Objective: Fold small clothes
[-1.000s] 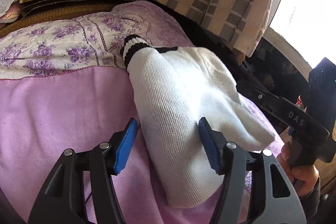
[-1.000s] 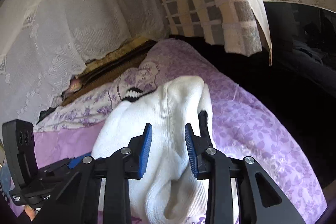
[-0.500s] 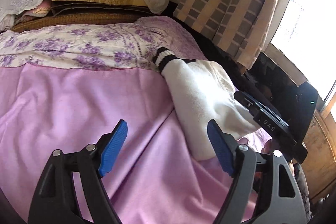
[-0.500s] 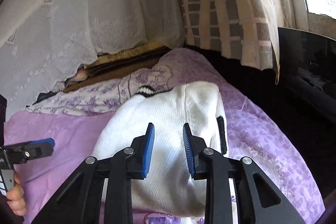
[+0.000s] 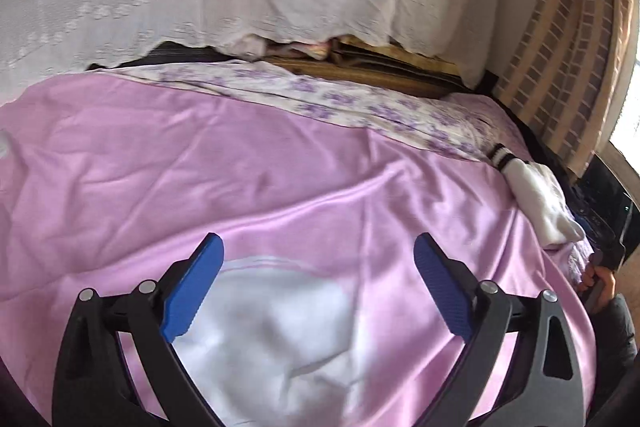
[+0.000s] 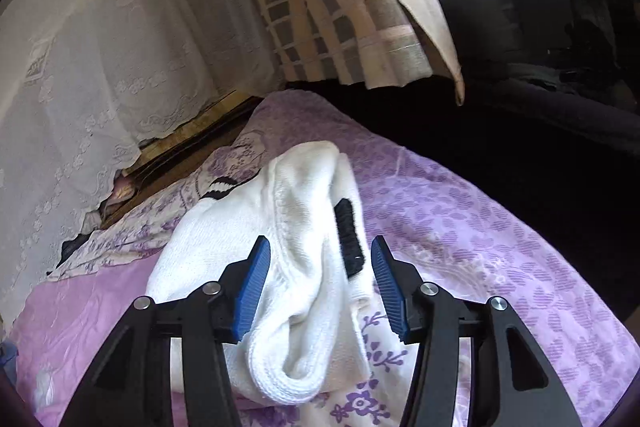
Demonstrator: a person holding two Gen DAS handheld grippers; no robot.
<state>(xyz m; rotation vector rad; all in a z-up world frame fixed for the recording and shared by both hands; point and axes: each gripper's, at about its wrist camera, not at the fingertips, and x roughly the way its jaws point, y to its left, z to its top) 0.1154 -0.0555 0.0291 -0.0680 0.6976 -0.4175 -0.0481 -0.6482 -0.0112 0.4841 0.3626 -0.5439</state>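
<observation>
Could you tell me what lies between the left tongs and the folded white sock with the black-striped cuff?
Only bare, wrinkled pink bedsheet lies between the open left tongs and the folded white sock, as the left wrist view shows.

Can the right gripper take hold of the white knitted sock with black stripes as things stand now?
Probably yes. The right gripper is open, its jaws having just widened, and the white knitted sock with black stripes lies on the bed between its blue pads with nothing covering it.

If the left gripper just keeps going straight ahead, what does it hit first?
Probably the pink bedsheet, with nothing between the open left gripper and it. The white sock lies well off to the right.
</observation>
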